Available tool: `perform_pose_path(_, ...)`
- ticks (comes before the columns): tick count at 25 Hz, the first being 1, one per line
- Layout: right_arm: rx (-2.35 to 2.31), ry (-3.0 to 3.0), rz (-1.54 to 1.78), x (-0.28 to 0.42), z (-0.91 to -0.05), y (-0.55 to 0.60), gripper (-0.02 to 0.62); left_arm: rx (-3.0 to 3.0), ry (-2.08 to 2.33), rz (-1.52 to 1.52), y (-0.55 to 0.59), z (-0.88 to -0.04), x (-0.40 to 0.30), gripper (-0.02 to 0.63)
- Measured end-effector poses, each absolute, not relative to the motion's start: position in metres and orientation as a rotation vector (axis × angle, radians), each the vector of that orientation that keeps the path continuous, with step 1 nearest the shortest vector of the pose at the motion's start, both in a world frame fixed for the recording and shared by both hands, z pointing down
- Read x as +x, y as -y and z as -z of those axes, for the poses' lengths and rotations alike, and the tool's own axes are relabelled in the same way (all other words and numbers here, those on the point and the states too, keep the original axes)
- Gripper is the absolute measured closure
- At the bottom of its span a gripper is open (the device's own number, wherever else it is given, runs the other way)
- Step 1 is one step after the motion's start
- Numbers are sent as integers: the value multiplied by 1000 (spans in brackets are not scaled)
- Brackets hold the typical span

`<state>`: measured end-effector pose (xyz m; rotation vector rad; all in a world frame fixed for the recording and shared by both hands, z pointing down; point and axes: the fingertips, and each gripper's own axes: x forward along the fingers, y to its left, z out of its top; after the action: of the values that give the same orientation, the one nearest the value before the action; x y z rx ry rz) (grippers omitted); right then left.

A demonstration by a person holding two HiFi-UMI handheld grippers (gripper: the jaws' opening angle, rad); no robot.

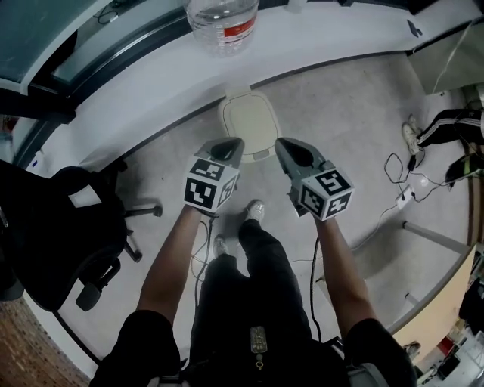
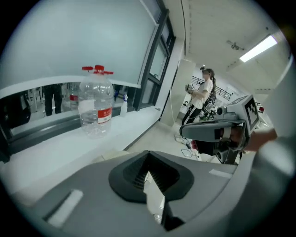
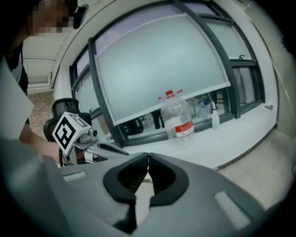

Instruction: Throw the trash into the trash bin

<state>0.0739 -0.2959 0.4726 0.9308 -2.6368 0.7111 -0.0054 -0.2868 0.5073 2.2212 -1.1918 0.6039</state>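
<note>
A cream-lidded trash bin [image 1: 248, 121] stands on the grey floor under the white counter [image 1: 151, 83], its lid down. A big clear plastic bottle [image 1: 221, 23] [image 2: 96, 109] [image 3: 178, 121] with a red label and cap stands upright on that counter. My left gripper [image 1: 233, 143] [image 2: 148, 156] and right gripper [image 1: 283, 145] [image 3: 148, 158] are held side by side above the bin, pointing toward the counter. Both have their jaws together with nothing between them. The gripper views each show the other gripper beside it, short of the bottle.
A black office chair [image 1: 60, 234] stands at the left. Cables and a power strip [image 1: 404, 193] lie on the floor at the right, near a seated person's legs [image 1: 446, 128]. Another person [image 2: 203, 95] stands farther down the room. A small spray bottle [image 3: 215, 116] stands on the counter.
</note>
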Motion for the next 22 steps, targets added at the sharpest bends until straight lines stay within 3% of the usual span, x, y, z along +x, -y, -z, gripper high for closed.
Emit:
perform_pose_path(10, 1045, 2770, -461, 49, -316, 211, 578, 2417, 1207, -439, 203, -347, -31, 600)
perform_pose_path(22, 1061, 2817, -247, 36, -215, 83, 592, 2604, 1186, -292, 83, -229, -23, 600)
